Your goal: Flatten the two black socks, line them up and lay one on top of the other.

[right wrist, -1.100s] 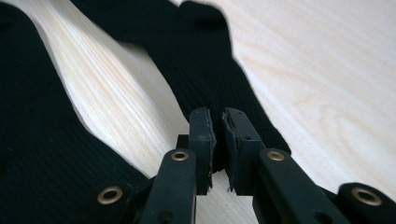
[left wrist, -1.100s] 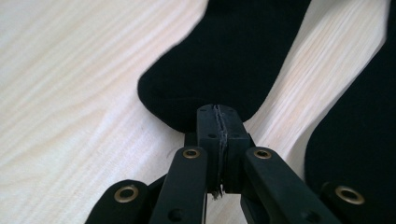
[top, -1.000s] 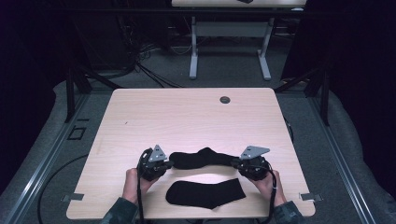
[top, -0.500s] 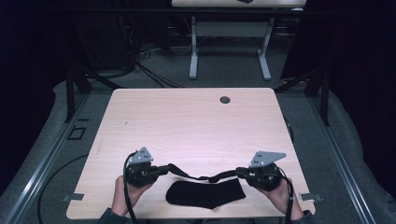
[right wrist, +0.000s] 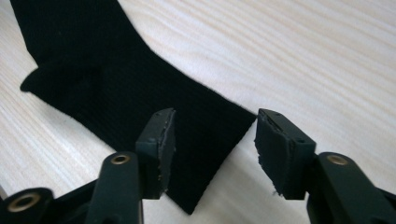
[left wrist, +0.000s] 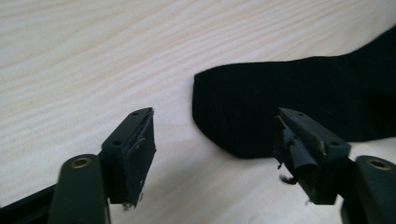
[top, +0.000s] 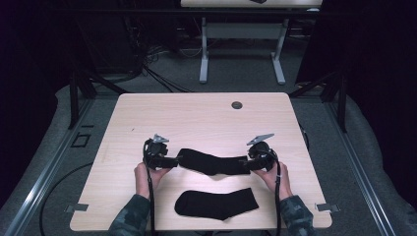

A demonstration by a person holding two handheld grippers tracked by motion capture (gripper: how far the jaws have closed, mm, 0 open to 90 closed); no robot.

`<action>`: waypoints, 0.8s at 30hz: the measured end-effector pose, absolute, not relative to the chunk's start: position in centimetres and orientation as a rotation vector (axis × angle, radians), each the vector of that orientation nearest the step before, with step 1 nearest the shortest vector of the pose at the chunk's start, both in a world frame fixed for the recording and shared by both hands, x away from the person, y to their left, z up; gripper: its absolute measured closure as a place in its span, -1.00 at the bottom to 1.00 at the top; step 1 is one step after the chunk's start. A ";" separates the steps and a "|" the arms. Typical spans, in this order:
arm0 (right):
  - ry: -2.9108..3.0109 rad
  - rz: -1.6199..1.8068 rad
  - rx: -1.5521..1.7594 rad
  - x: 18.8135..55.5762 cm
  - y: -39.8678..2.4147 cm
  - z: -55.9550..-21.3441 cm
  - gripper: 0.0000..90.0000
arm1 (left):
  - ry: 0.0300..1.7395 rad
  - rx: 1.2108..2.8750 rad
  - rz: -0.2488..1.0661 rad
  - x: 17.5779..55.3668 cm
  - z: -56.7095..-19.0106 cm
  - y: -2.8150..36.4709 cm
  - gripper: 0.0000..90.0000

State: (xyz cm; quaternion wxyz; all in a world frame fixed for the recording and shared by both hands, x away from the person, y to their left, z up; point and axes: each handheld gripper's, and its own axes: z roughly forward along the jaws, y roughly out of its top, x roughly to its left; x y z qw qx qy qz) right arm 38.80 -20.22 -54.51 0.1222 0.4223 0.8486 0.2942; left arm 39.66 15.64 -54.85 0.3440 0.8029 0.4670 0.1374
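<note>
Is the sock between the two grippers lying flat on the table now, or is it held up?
Flat. The farther sock rests spread on the table; both gripper views show open jaws, just opened, gripping nothing.

Both hand-held grippers (top: 173,161) (top: 244,163) just opened, empty-jawed

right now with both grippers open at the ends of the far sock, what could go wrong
1. The left gripper and right gripper have just been opening, pads clear of the far sock; pulling back low could snag and drag its ends.
2. The sock lies bent, not straight, so pairing it with the near sock may come out misaligned.
3. The near sock lies close to the table edge and could be brushed off.
</note>
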 end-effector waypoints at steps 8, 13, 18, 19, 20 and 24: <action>2.459 0.797 1.296 37.9 -20.2 -56.1 -0.29 | 1.224 2.197 0.459 41.7 -56.4 13.2 -0.50; 2.458 0.766 1.302 37.7 -20.6 -56.7 -0.36 | 1.213 2.261 0.473 41.5 -57.0 12.7 -0.52; 2.462 0.785 1.298 37.4 -20.7 -56.8 -0.37 | 1.195 2.279 0.472 40.8 -57.0 12.8 -0.50; 2.469 0.781 1.292 37.3 -20.7 -56.8 -0.37 | 1.194 2.281 0.475 40.5 -57.0 12.8 -0.50; 2.469 0.782 1.287 37.2 -20.7 -56.8 -0.37 | 1.184 2.286 0.473 40.3 -57.0 12.8 -0.50; 2.487 0.770 1.271 36.8 -20.9 -56.7 -0.38 | 1.176 2.289 0.457 39.3 -57.0 13.1 -0.50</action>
